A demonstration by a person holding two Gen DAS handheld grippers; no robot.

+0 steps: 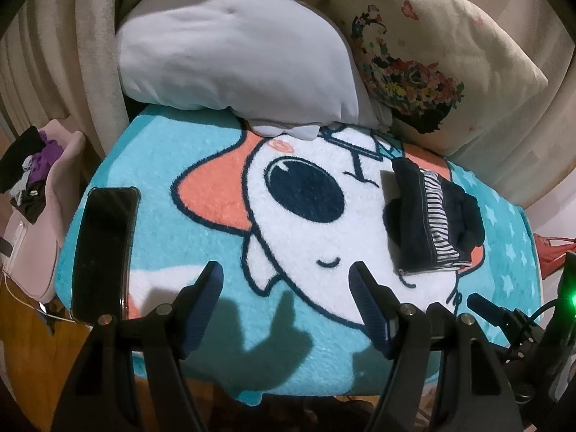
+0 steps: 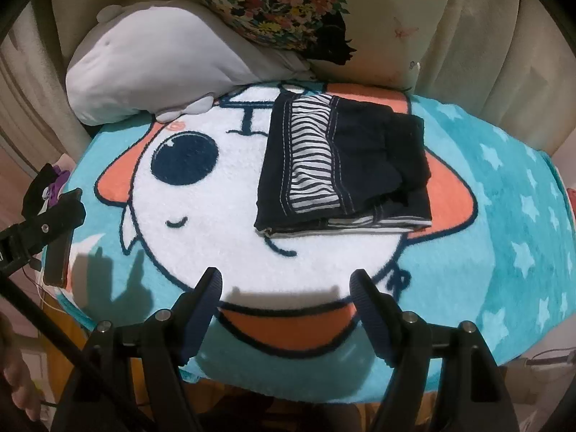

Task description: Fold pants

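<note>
The dark navy pants [image 2: 360, 165] with a striped lining lie folded into a compact rectangle on the cartoon blanket [image 2: 486, 237], right of centre. In the left wrist view the pants [image 1: 432, 216] lie at the right. My left gripper [image 1: 286, 280] is open and empty, above the blanket's near edge, left of the pants. My right gripper [image 2: 286, 284] is open and empty, above the blanket a little in front of the pants. Neither touches the pants.
A black phone [image 1: 102, 244] lies on the blanket's left edge. A grey plush pillow [image 1: 234, 46] and a floral cushion [image 1: 432, 54] sit at the back. A pink bin of clothes [image 1: 36, 187] stands at the left. The other gripper's body [image 1: 522, 324] shows at the lower right.
</note>
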